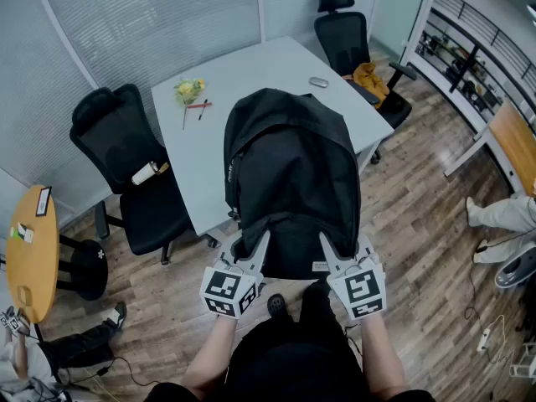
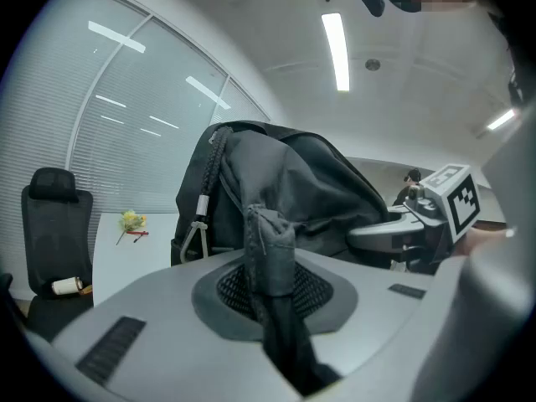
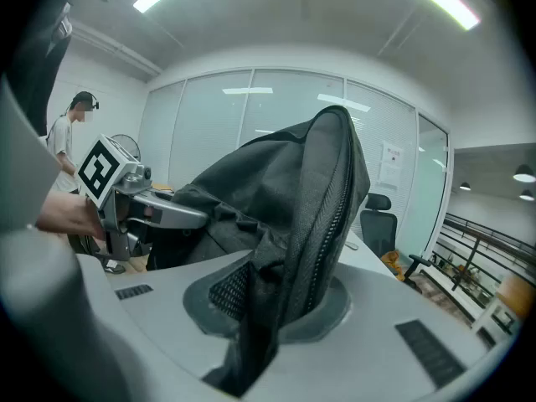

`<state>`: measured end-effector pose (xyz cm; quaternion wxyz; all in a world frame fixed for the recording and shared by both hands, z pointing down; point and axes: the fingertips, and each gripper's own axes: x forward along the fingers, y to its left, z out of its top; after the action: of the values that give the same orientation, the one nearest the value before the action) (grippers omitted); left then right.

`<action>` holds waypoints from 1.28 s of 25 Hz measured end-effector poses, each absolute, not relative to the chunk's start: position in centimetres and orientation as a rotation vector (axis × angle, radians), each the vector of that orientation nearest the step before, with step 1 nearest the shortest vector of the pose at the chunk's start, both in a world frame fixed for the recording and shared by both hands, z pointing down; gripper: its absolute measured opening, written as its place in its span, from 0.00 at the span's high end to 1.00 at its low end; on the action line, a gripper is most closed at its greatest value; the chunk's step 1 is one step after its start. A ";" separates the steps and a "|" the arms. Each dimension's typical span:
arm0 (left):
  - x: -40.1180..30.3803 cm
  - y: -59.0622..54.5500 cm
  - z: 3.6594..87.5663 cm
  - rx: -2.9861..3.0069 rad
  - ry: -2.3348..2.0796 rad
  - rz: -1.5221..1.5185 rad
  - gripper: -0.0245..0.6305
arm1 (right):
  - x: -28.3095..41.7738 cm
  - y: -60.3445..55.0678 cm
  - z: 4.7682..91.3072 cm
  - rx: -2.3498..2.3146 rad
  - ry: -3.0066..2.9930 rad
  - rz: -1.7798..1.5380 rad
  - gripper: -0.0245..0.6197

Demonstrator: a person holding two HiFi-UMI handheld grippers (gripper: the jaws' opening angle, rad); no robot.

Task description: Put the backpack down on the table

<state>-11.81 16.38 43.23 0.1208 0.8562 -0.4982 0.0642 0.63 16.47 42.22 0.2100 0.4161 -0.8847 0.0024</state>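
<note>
The left gripper (image 1: 254, 256) is narrowed down onto a bunched fold of dark fabric (image 2: 268, 245), which fills the gap between its jaws. The right gripper (image 1: 333, 256) is clamped the same way on a zip-edged band of cloth (image 3: 331, 199) that rises from between its jaws. Both folds belong to the black backpack (image 1: 289, 174), so each gripper holds the bag by its near end.

In the head view the backpack fills the centre of the frame. Its near end is pinched at lower centre, beyond the table's near edge and over the wooden floor. Its rounded far end lies over the white tabletop (image 1: 251, 69). Whether any part of it already rests on that surface cannot be made out.

The bag looks soft and slack. The cloth creases and droops around both holds and has no stiff frame, so it will probably sag and fold when set down instead of standing up. It seems only partly filled and moderately light, with nothing visibly fragile about it. A pinch on loose cloth can creep, so the seamed, zip-backed band in the right gripper looks the firmer purchase, and a strap (image 2: 201, 216) or webbing loop would be firmer again.

Toward the upper left of the tabletop are a yellow item (image 1: 189, 89) and a red pen (image 1: 199, 105), and a mouse (image 1: 318, 82) lies at upper centre. All three are apart from the bag.
</note>
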 end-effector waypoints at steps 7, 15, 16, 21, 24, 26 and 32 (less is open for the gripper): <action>-11.0 17.3 43.3 2.513 -1.451 0.213 0.88 | 1.4 17.5 42.7 1.165 -2.466 0.021 0.87; -10.5 17.9 43.0 2.534 -1.431 0.226 0.88 | 1.9 18.3 42.6 1.179 -2.481 0.048 0.86; -10.5 17.9 43.0 2.537 -1.427 0.224 0.88 | 2.0 18.4 42.5 1.182 -2.485 0.051 0.86; -10.0 18.2 43.0 2.545 -1.404 0.212 0.88 | 2.5 18.7 42.4 1.200 -2.490 0.057 0.86; -9.7 18.2 43.1 2.544 -1.393 0.210 0.88 | 2.8 18.8 42.4 1.210 -2.488 0.062 0.86; -9.5 18.1 43.2 2.541 -1.386 0.212 0.88 | 2.9 18.7 42.4 1.213 -2.486 0.066 0.86; -8.2 17.3 43.9 2.531 -1.358 0.228 0.88 | 4.2 18.0 43.0 1.218 -2.480 0.094 0.87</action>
<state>-8.17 17.28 43.87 0.1298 0.8710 -0.4672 0.0786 4.24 17.99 43.02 0.1873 0.4327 -0.8812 0.0332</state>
